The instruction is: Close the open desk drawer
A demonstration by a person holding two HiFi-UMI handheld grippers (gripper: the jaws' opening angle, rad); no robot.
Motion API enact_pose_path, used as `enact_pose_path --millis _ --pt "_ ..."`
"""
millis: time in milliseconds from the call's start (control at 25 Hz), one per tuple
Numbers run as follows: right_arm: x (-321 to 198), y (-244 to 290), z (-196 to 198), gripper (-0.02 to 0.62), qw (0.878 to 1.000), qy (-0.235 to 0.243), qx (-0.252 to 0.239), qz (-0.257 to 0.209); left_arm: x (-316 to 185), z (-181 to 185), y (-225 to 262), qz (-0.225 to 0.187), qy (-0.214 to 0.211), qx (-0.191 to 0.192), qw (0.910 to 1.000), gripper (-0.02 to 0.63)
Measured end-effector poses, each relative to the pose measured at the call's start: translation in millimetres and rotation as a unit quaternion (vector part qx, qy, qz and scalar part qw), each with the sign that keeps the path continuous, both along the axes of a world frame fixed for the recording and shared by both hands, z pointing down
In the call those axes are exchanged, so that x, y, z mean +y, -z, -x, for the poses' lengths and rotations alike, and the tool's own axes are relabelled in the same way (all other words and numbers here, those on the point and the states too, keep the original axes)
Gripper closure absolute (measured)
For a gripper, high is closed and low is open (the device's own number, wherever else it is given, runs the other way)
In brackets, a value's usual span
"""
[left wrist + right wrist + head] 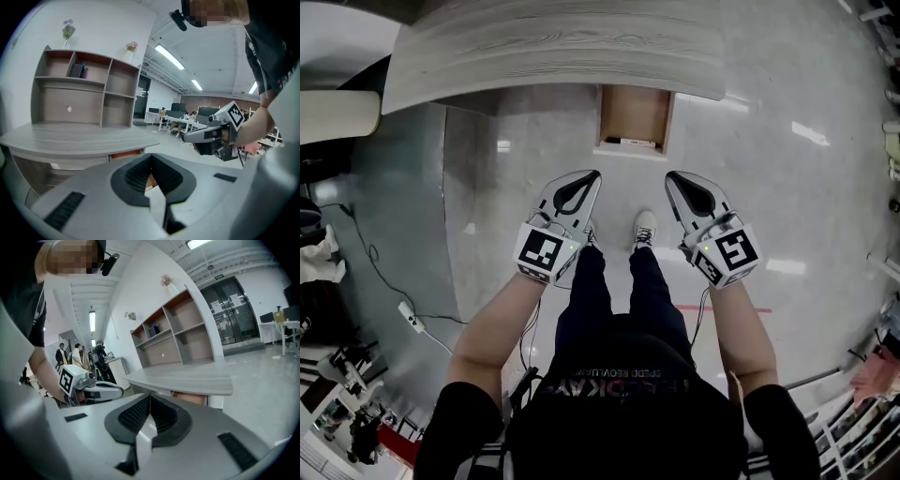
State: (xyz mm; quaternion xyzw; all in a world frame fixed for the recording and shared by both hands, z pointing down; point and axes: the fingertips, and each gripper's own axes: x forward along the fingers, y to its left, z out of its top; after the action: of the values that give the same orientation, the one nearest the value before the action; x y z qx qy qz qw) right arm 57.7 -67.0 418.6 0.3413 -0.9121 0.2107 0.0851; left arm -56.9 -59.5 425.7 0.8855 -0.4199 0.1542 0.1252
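Fingers [577,194] of left gripper [594,174] and right gripper [669,176] closed, empty; open drawer [635,114] ahead, untouched, under desk [553,47].

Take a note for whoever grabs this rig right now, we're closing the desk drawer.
Left tongs: shut, empty, held short of the drawer.
Right tongs: shut, empty, alongside the left.
Drawer: pulled out from under the desk, straight ahead.
Done: nothing; neither pair touches it.
Left: bring the tongs to the drawer front and push it in.
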Motion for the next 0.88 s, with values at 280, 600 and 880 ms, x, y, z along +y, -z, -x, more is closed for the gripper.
enact_pose_path --millis 280,600,880 --pt "0.7 -38.2 1.5 0.569 0.999 -0.011 0.036 0.005 -4.8 15.3 -41.5 0.019 -0.008 -0.009 0.9997 0.595" --pt "-5.1 -88.1 -10.5 0.476 0.998 -0.017 0.063 0.018 -14.6 21.9 -84.0 0.020 -0.004 -0.025 0.9995 0.521" --pt "-3.5 -142.9 -19.7 0.394 0.992 -0.028 0.119 0.024 -15.2 23.2 -117.4 -0.001 -0.020 -0.042 0.9989 0.443"
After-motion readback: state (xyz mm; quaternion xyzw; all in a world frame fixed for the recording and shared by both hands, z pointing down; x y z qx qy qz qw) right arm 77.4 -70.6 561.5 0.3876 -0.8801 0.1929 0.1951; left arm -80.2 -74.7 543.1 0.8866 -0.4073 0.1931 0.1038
